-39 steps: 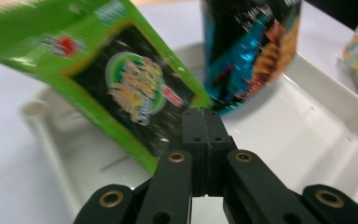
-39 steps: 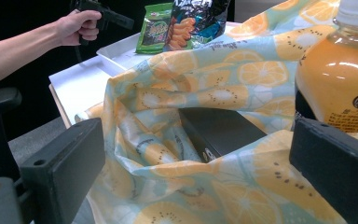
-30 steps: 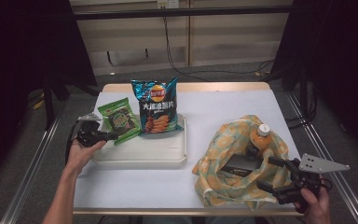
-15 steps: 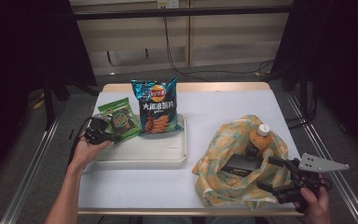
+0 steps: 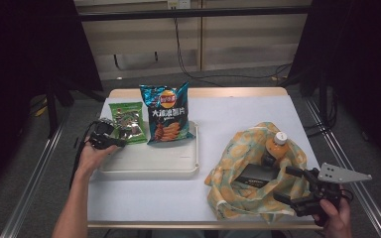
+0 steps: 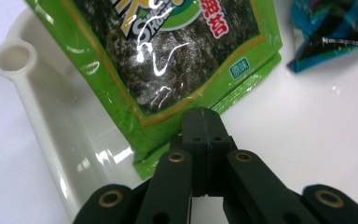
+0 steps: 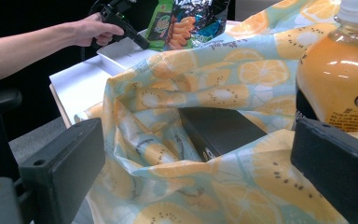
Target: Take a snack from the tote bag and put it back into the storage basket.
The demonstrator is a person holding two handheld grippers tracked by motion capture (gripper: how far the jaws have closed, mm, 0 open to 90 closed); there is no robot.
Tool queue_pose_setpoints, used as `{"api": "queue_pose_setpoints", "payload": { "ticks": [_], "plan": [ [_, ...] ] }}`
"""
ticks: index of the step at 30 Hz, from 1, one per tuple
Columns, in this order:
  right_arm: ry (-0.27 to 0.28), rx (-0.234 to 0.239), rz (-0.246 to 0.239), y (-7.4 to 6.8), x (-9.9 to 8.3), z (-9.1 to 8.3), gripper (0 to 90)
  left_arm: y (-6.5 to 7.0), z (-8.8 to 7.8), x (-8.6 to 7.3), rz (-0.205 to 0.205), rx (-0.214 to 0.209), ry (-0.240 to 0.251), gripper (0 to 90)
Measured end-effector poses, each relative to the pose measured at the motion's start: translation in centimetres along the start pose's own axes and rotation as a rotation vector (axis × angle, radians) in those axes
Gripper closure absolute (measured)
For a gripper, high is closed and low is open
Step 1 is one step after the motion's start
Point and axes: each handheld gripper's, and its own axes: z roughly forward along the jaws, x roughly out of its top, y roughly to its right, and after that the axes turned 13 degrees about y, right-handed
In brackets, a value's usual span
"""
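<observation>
At the left end of the white tray (image 5: 149, 166), the left claw (image 5: 120, 143) sits with its jaws pressed together and nothing between them; in the left gripper view the closed tips (image 6: 203, 122) rest just at the lower corner of the green seaweed packet (image 6: 168, 60). We cannot tell whether the tips touch the packet or only sit beside it. From this claw the packet lies straight ahead and slightly upward, leaning back with its long axis running away from the jaws. The left hand (image 5: 92, 157) is clearly the nearer one; the right claw (image 5: 290, 186) is well apart, across the desk (image 5: 238, 114).

We judge that any grasp needs the jaws opened first, then advanced over the packet's bottom edge.

The right claw stands wide open, holding nothing, its jaws on either side of the mouth of the fruit-print cloth bag (image 5: 238, 193). Inside the bag we see an orange juice bottle (image 5: 276, 146) and a black box (image 5: 255, 175).

A blue chip bag (image 5: 167, 115) leans just beside the packet on the tray. The desk is white and smooth; beyond it lie grey floor, a pale wall with cables (image 5: 188, 59), and dark curtains on both sides.
</observation>
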Motion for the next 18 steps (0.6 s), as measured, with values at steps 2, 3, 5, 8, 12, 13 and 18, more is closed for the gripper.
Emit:
{"api": "queue_pose_setpoints", "payload": {
  "ticks": [2,3,5,8,12,13,18],
  "plan": [
    [-0.001,0.001,-0.003,0.0,0.0,0.0,2.7,-0.2,0.2,0.1,-0.014,0.013,0.015,90.0],
    [-0.002,0.001,-0.003,0.0,0.0,0.0,2.7,-0.3,0.2,0.2,-0.015,0.012,0.012,90.0],
    [-0.002,0.000,-0.002,0.0,0.0,0.0,2.7,-0.2,0.4,0.2,-0.012,0.024,0.021,89.9],
    [-0.003,-0.001,-0.004,0.0,0.0,0.0,2.7,-0.2,0.4,0.3,-0.017,0.014,0.024,86.9],
    [-0.003,-0.002,-0.005,0.0,0.0,0.0,2.8,0.0,0.3,0.2,0.004,-0.003,0.017,84.6],
    [-0.003,-0.001,-0.005,0.0,0.0,0.0,2.7,0.1,0.1,0.2,0.009,-0.013,0.017,83.7],
    [-0.007,-0.005,0.000,0.0,0.0,0.0,2.8,0.5,-0.7,0.0,0.004,-0.023,0.056,80.8]
  ]
}}
